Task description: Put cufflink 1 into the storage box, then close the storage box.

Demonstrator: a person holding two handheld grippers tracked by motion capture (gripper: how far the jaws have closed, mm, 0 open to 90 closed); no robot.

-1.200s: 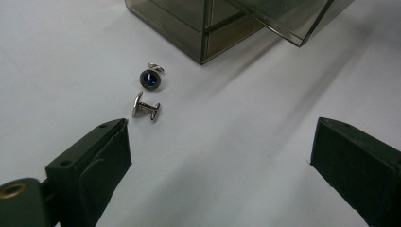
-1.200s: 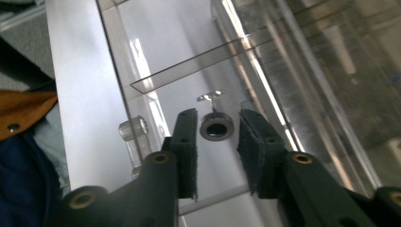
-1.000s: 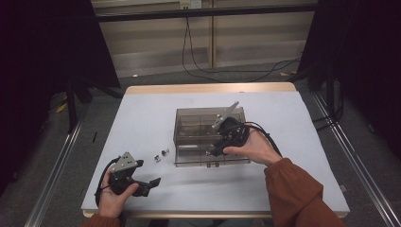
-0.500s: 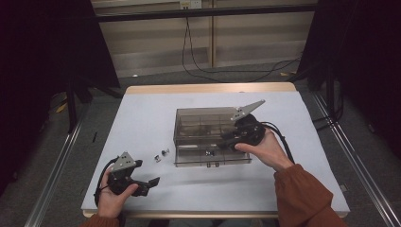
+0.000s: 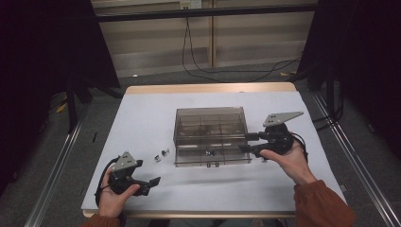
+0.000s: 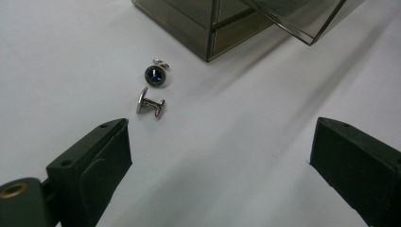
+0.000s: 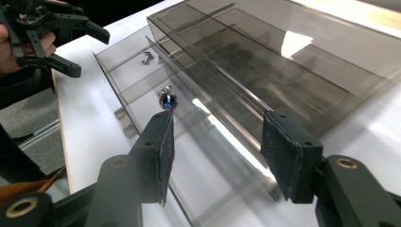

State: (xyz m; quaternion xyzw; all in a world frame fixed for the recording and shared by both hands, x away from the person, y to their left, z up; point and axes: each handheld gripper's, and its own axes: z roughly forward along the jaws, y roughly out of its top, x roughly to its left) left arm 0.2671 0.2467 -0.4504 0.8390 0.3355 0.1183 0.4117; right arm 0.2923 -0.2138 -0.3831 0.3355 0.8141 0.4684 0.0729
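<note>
A smoky clear compartment box stands mid-table with a blue-stone cufflink inside near its front wall; the right gripper view has that cufflink just beyond the jaws. Two more cufflinks lie on the table left of the box, a blue-stone one and a plain silver one. My left gripper rests open near the front left, pointing at them. My right gripper is at the box's right end, its jaws having just been opening, with nothing pressed between them.
The white table top has bare room around the box. Its wooden far edge and metal side rails bound it. A cable lies on the floor behind. The other hand's gripper appears in the right gripper view.
My right hand has drawn back from over the box to its right end, and its jaws stand wider. The left hand has not moved.
</note>
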